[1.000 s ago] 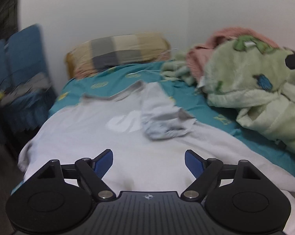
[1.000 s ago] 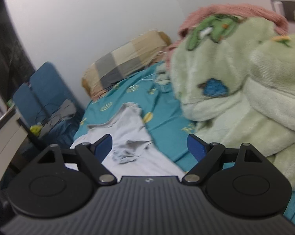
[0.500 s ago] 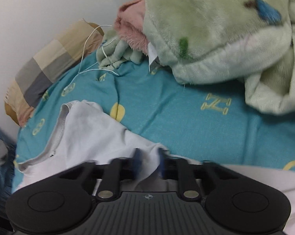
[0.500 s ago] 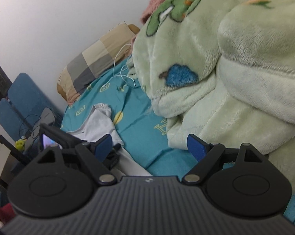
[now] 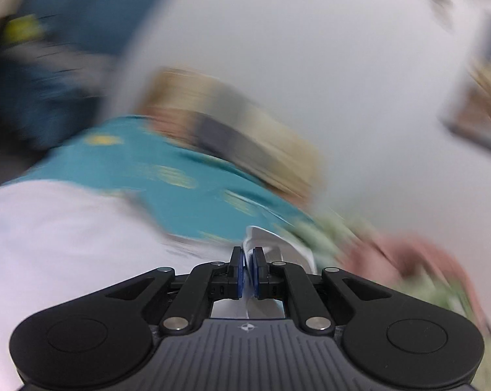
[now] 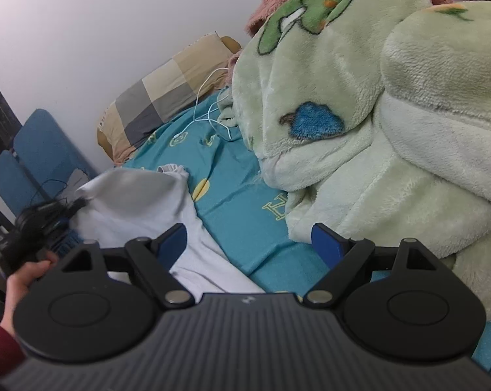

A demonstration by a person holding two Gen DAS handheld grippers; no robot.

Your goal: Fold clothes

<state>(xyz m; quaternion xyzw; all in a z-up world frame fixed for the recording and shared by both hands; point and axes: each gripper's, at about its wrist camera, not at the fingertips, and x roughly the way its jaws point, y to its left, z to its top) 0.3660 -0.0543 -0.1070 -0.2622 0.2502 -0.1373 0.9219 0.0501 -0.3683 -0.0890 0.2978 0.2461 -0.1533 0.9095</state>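
Left tongs [image 5: 245, 272] clamped on a pinch of white shirt [image 6: 141, 202], lifted at bed's [image 6: 239, 202] left, near side. Right tongs [image 6: 249, 239] wide open, empty, above the bed. Fold barely begun; most folding remains.

- The right gripper [image 6: 248, 239] hangs with jaws wide apart above the teal bedsheet [image 6: 232, 195].
- A white shirt [image 6: 138, 202] lies near the bed's left edge.
- A green fleece blanket [image 6: 376, 123] is heaped along the right side.
- A checked pillow [image 6: 167, 94] sits at the head.
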